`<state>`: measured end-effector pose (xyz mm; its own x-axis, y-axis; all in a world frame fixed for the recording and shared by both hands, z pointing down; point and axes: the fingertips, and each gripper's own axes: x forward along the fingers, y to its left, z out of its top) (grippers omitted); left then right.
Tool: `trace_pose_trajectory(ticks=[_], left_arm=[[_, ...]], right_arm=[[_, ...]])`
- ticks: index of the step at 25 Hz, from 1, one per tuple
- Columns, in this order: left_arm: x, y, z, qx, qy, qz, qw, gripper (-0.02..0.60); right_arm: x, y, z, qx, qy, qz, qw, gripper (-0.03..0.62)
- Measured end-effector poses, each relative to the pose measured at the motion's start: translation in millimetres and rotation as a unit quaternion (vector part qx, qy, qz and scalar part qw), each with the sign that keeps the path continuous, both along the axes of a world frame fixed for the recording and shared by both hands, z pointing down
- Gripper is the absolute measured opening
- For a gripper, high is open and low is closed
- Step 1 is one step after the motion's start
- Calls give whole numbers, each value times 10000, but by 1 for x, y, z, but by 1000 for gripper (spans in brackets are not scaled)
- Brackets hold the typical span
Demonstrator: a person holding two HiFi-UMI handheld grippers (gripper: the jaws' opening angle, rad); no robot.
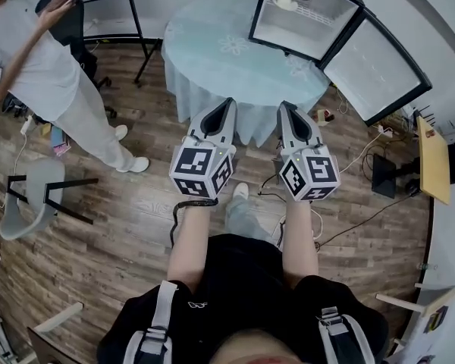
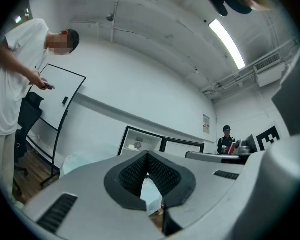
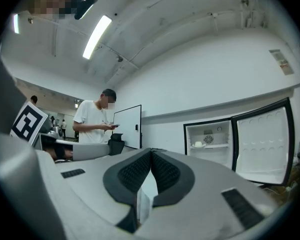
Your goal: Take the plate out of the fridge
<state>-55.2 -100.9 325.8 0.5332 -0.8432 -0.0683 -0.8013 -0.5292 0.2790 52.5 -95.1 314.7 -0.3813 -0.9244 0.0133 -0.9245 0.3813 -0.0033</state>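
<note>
Head view first: basically nothing of the task is done yet. The left gripper and right gripper are side by side over the floor, short of the round table, both pointed at the fridge that sits on it. The door is already swung open to the right, so that step is out of the way. The plate is on the upper shelf inside, well apart from both grippers. A person in white is off to the left, not involved. Left gripper view: jaws pressed together, nothing between them, and the open fridge is far off beyond the tips; the plate is too small to make out there. Right gripper view: same story, jaws closed on nothing. Here the fridge is off to the right and the plate shows as a low white shape lying flat on the shelf, maybe with something humped on top, but I can't tell. It's round, so there's no real long axis — it just lies level, face up, edge toward the opening. Still left, I reckon: approach, open a jaw, grab the rim, pull it out.
</note>
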Motion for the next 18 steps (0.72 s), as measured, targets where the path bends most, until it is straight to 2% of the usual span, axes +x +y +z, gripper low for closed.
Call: trace_pose_trajectory(ticks=[7,11,18], left_arm=[[35,-61,31,-409,36,105,9991,-9],[59,-96,30,-419,196,107,9989,-8],[104,-148,41,-459,249,190,9985,-8]], right_arm=[[47,-58,27,-357,-148,291,9988,0],[87,-87,32,-443,-270,537,9972,0],[123,-138,51,-654,-375,568,9955,0]])
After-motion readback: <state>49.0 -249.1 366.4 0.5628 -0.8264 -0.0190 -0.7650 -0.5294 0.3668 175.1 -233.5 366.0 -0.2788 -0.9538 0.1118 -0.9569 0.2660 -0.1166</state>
